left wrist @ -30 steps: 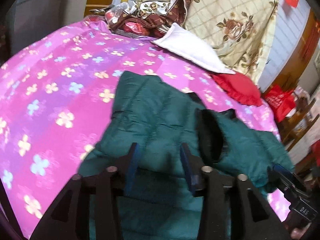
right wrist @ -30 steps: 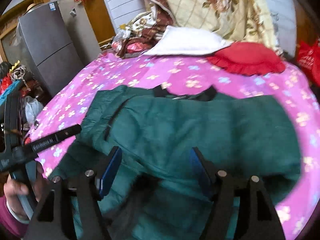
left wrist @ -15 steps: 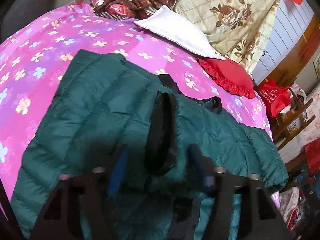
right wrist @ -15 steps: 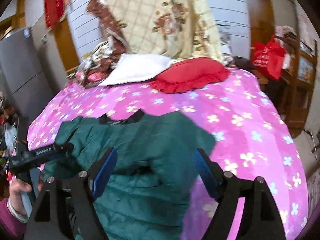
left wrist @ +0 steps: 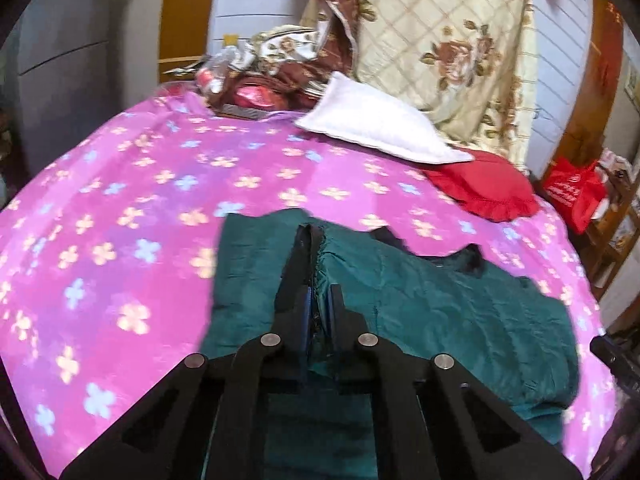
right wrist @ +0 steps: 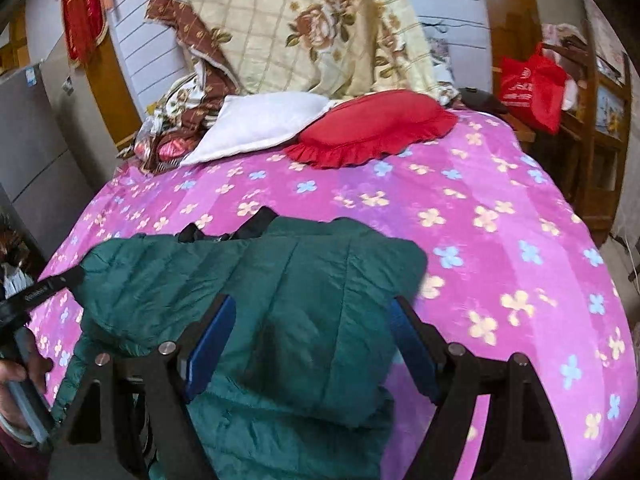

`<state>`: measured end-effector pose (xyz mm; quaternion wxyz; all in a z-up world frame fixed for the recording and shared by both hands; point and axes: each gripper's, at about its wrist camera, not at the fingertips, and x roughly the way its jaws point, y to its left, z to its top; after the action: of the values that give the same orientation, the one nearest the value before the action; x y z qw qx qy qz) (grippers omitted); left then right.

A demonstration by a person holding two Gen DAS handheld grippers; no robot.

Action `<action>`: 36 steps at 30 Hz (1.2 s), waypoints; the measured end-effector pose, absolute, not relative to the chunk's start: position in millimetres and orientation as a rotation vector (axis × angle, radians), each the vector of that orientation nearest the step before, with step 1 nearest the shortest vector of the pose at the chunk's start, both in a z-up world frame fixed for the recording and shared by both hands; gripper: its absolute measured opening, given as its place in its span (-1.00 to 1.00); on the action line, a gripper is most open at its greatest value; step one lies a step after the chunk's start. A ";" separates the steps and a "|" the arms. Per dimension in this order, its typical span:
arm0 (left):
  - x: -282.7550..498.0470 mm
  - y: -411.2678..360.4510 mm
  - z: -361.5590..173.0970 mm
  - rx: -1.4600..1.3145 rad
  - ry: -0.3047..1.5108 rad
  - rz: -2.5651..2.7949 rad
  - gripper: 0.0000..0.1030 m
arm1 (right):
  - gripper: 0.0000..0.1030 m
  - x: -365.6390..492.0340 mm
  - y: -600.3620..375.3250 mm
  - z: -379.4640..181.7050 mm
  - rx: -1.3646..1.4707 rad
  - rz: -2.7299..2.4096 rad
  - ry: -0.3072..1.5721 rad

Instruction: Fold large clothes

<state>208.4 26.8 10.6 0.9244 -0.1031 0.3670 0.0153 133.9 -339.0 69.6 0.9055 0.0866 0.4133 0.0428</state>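
Observation:
A dark green puffer jacket (left wrist: 440, 312) with black trim lies partly folded on the pink flowered bedspread (left wrist: 140, 200). My left gripper (left wrist: 319, 312) is shut on a fold of the jacket at its black-trimmed edge, and the fabric is pinched between the blue pads. In the right wrist view the jacket (right wrist: 312, 280) lies in front of and under my right gripper (right wrist: 312, 340), which stands open over the folded layer with the pads off the cloth. The left gripper (right wrist: 44, 290) reaches the jacket's left edge there, held by a hand (right wrist: 16, 372).
A white pillow (right wrist: 260, 120) and a red frilled cushion (right wrist: 376, 124) lie at the head of the bed, with a floral quilt (right wrist: 320, 28) hanging behind. Bundled clothes (left wrist: 260, 80) sit at the far corner. A red bag (right wrist: 528, 84) and wooden shelves stand to the right.
The left gripper's jaws have gone from apart to shut on the jacket's black-trimmed fold. The right gripper has swung right over the jacket and stayed open.

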 end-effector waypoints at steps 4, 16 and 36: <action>209.5 43.7 -11.0 -0.212 0.791 0.070 -1.00 | 0.59 155.2 -313.1 50.2 0.124 0.124 0.887; 200.6 48.9 -2.3 -0.212 0.754 0.071 -0.62 | 0.59 194.3 -273.6 0.7 -0.025 0.095 0.997; 247.2 -3.1 -50.1 -0.042 0.839 0.080 -0.47 | 0.64 235.2 -271.6 -19.9 -0.002 0.056 0.993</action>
<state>247.2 -3.1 -50.1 0.9122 -0.0206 0.4074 0.0389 235.2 -271.6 -19.9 0.8789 -0.0008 0.4761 0.0271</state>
